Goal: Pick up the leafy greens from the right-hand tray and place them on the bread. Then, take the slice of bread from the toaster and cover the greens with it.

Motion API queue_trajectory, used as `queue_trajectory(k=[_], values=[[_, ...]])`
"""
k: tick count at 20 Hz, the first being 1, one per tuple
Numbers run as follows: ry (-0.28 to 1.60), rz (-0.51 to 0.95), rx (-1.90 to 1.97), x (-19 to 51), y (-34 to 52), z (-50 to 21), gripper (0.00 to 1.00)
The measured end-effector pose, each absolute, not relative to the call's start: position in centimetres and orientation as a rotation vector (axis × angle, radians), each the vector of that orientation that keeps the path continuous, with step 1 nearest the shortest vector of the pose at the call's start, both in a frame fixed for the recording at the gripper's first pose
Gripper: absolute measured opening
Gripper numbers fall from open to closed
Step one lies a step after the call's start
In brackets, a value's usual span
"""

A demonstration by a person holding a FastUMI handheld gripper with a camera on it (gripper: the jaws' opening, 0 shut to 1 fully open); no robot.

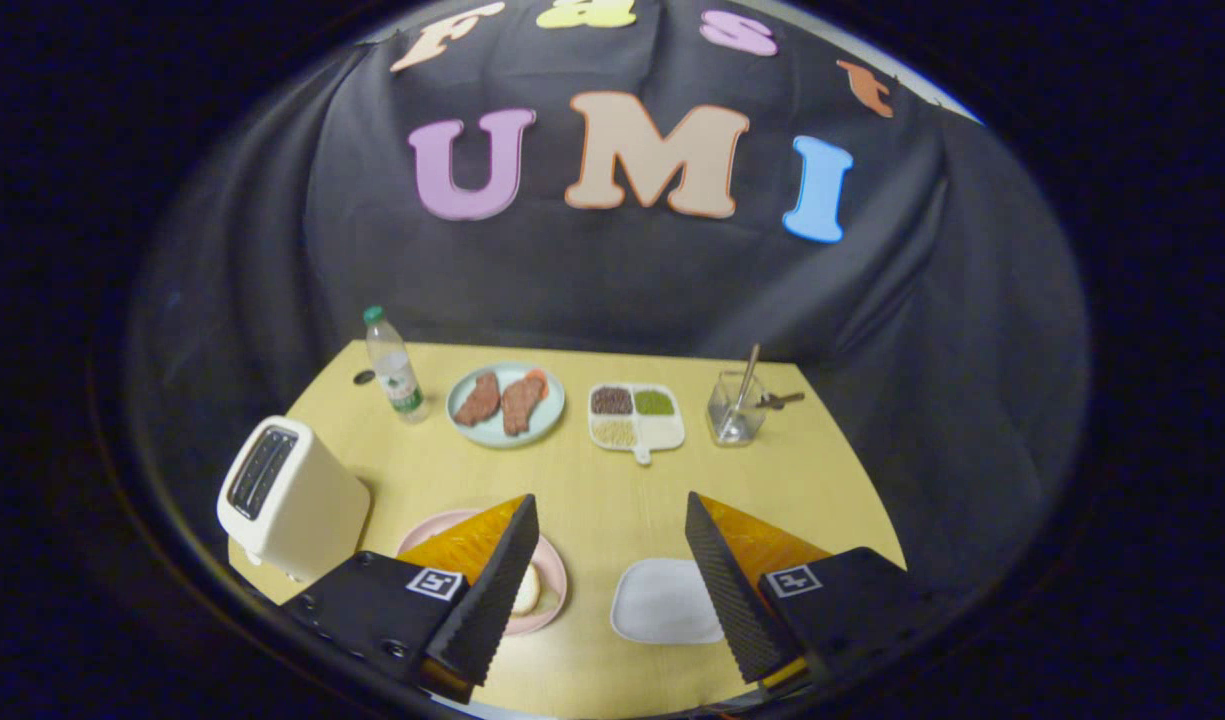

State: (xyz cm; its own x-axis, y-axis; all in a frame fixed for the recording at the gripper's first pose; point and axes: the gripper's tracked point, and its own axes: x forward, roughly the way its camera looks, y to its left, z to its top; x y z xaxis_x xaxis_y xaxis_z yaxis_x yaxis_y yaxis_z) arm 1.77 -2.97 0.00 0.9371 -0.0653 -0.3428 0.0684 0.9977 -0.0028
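Two jaws of the gripper stand wide apart above the near edge of the bench, with nothing between them.

Judged from how things lie, the step in hand is hard to fix. The white tray, at the near edge and towards the right, sits between the jaws and reads as plain white, with no leafy greens to be made out on it. The pink plate is just to its left and lies mostly behind the left jaw. A pale piece that is probably the bread peeks out beside that jaw (whether greens already rest on it cannot be told). If they do, what remains is the toaster step.

The toaster stands at the near left corner, well apart from the jaws. Its top slots are dark, and a slice inside cannot be confirmed. The next move would then call for swinging left, coming down over the slots with the jaws narrowed to a slice's thickness, and lifting straight up.

Along the far edge stand:
- a water bottle
- a pale blue plate holding two brownish meat pieces
- a sectioned dish with brown, green and yellowish fillings
- a glass jar with a slim utensil leaning in it
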Motion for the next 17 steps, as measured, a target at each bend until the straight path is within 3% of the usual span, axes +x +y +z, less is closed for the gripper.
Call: queue_trajectory(k=[8, 17], values=[[-0.019, -0.087, 0.002, -0.5, -2.5, 7.4, 0.93], [-0.073, -0.113, 0.010, -1.7, -2.6, 7.4, 0.93]])
